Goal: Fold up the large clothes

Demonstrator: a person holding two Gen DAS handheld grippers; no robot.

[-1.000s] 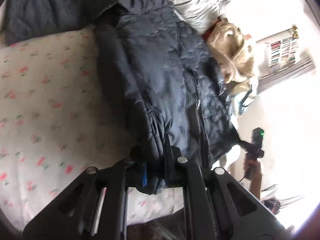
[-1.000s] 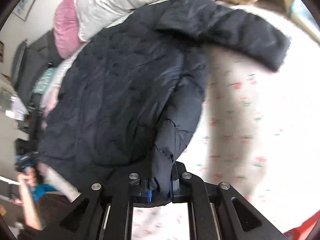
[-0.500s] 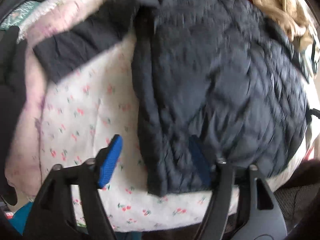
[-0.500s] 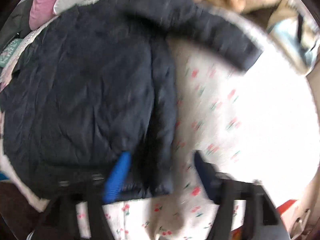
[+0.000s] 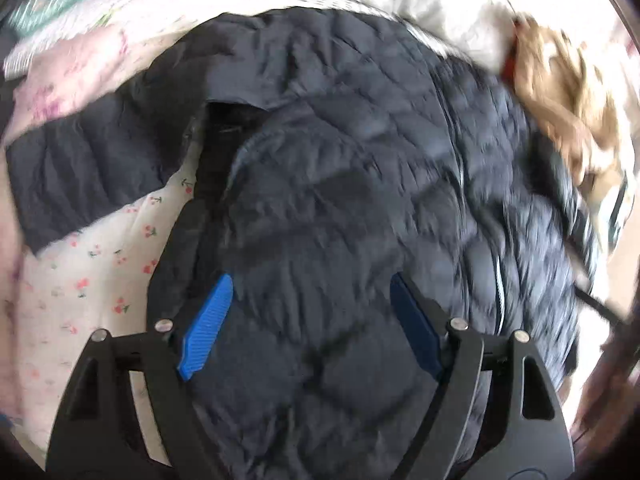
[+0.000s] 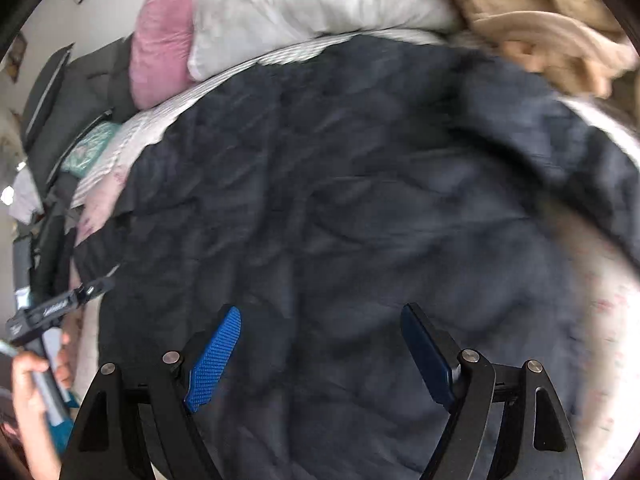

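Jacket [image 5: 352,184] fabric, dark and quilted, lies spread on the floral bed [image 5: 92,280] directly beneath both tools, left tool [image 5: 310,324] and right tool [image 6: 320,354] each spread apart, gripping nothing.

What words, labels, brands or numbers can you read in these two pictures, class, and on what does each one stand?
No text can be read.
Pale lettering on the left gripper as seen in the right wrist view: too blurred to read.
The dark quilted jacket shows no readable label.
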